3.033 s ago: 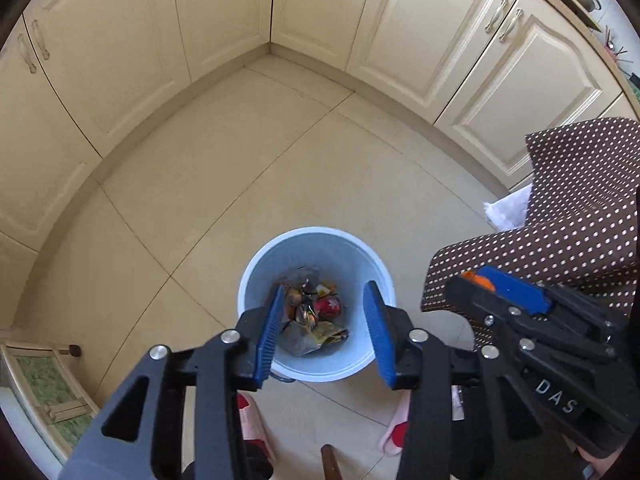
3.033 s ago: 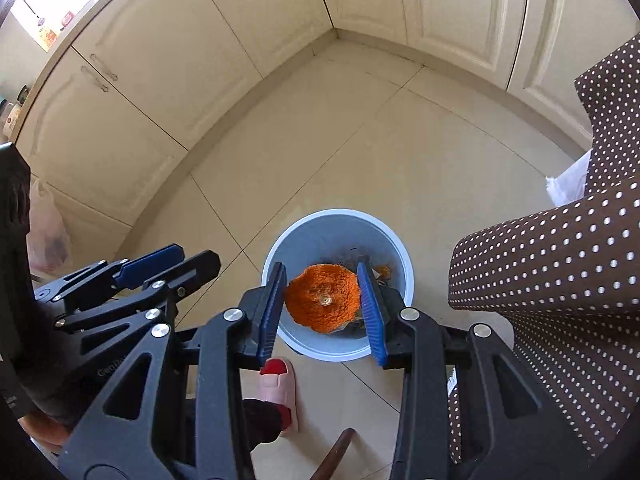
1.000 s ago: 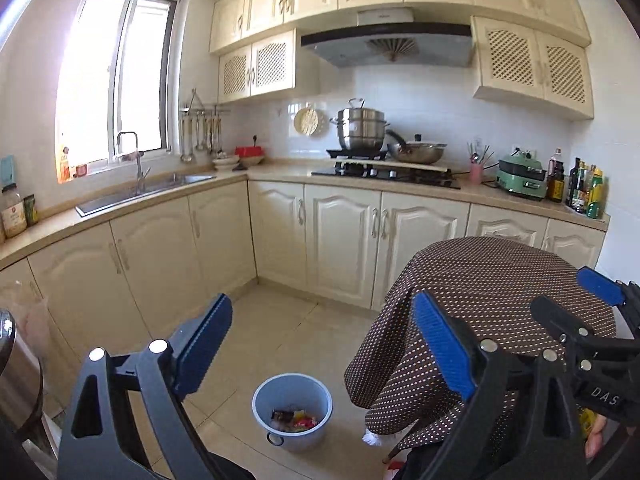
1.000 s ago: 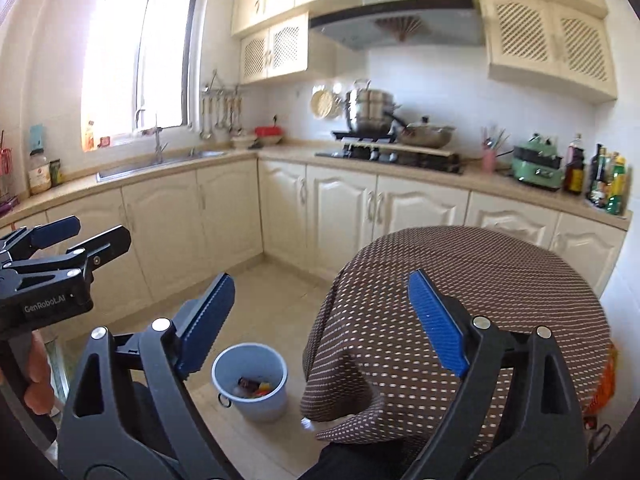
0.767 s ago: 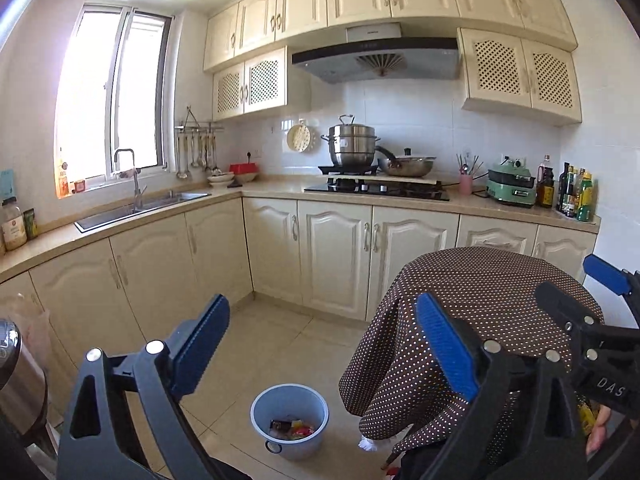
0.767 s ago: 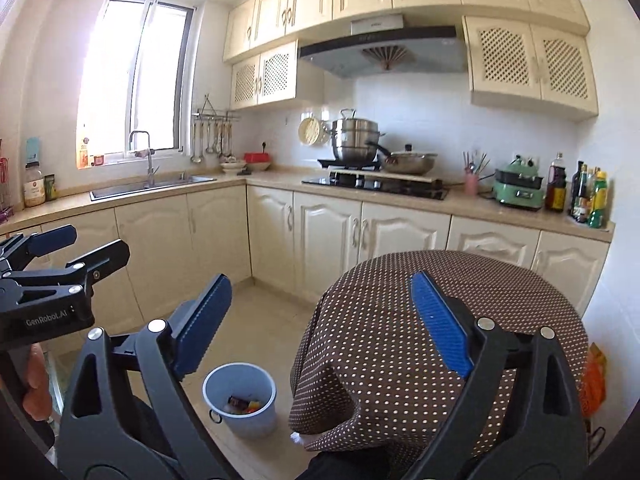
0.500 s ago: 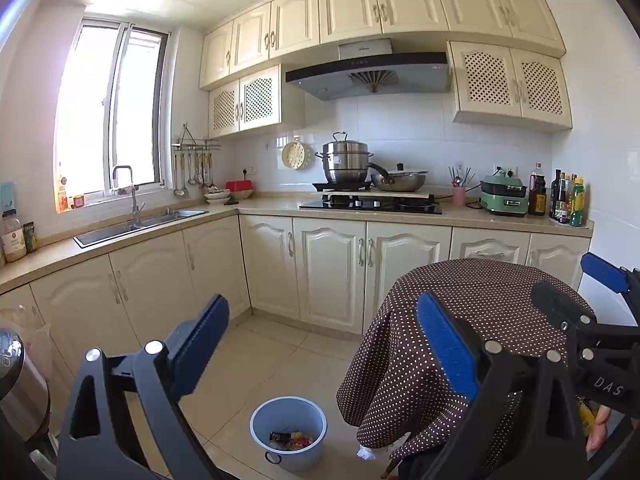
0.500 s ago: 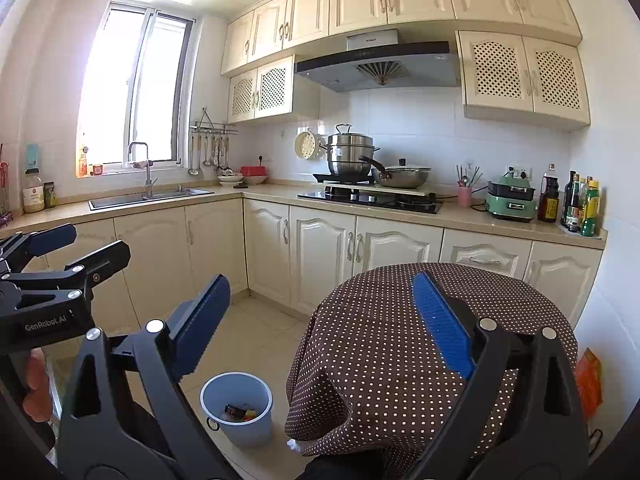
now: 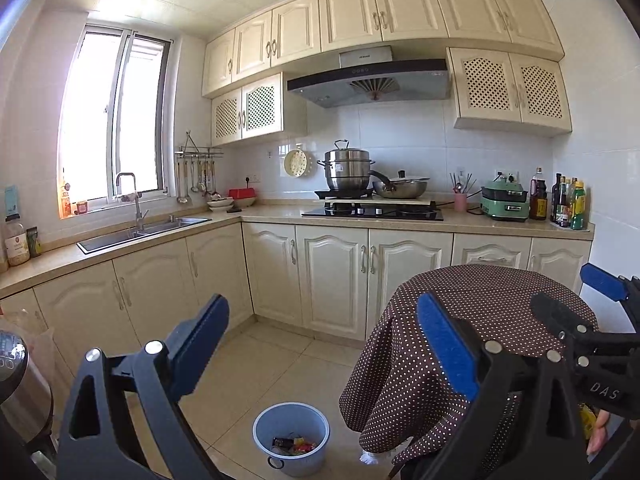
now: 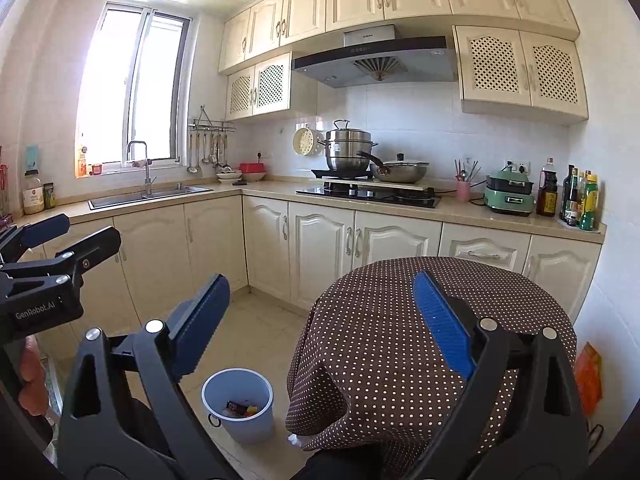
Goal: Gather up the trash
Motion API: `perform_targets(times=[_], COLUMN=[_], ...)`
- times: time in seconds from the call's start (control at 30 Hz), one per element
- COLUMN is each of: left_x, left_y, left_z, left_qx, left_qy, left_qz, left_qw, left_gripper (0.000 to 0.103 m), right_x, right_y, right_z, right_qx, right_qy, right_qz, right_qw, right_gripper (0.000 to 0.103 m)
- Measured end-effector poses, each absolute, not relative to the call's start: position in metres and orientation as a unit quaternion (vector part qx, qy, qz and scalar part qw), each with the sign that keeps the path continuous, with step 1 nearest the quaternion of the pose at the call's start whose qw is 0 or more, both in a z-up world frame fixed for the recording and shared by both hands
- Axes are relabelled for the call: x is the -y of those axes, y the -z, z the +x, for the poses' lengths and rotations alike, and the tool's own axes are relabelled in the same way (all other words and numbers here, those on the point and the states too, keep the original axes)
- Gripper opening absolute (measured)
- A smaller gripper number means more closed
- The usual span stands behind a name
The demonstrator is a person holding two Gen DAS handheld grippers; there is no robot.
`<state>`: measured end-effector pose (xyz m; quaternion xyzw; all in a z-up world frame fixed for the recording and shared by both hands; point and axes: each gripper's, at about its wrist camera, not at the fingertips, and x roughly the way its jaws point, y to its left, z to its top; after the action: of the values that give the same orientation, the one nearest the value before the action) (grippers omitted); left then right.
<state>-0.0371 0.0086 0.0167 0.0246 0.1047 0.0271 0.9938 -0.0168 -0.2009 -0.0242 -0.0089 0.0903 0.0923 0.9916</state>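
Observation:
A pale blue trash bin (image 9: 291, 438) stands on the tiled floor beside a round table, with mixed trash (image 9: 293, 445) in its bottom. It also shows in the right wrist view (image 10: 239, 402). My left gripper (image 9: 322, 344) is open and empty, held high above the floor and level with the room. My right gripper (image 10: 320, 316) is open and empty too, over the table edge. The right gripper shows at the right of the left wrist view (image 9: 592, 312); the left gripper shows at the left of the right wrist view (image 10: 48, 248).
A round table with a brown dotted cloth (image 10: 400, 320) stands right of the bin. Cream cabinets (image 9: 332, 280) line the far walls, with a sink (image 9: 140, 232), a hob with pots (image 9: 372, 208) and bottles (image 9: 568, 208). A metal appliance (image 9: 16, 384) stands at far left.
Three seconds ago both grippers were right over the bin, the right one holding an orange piece. Now both are raised, level, open wide and empty; over the last second the view rose slightly.

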Motion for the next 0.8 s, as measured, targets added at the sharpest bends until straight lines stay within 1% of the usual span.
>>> perform_targets(times=[0.8], left_x=[-0.015], left_y=[-0.0161], left_z=[-0.0319], left_qx=[-0.112], left_qy=[-0.025], left_qz=[0.021], left_qw=[0.993], left_gripper=[0.094], right_x=[0.1923], right_y=[0.0229], right_z=[-0.0151], right_qx=[-0.099], right_qy=[-0.1], right_qz=[-0.011], right_qw=[0.99], right_gripper=[0.092])
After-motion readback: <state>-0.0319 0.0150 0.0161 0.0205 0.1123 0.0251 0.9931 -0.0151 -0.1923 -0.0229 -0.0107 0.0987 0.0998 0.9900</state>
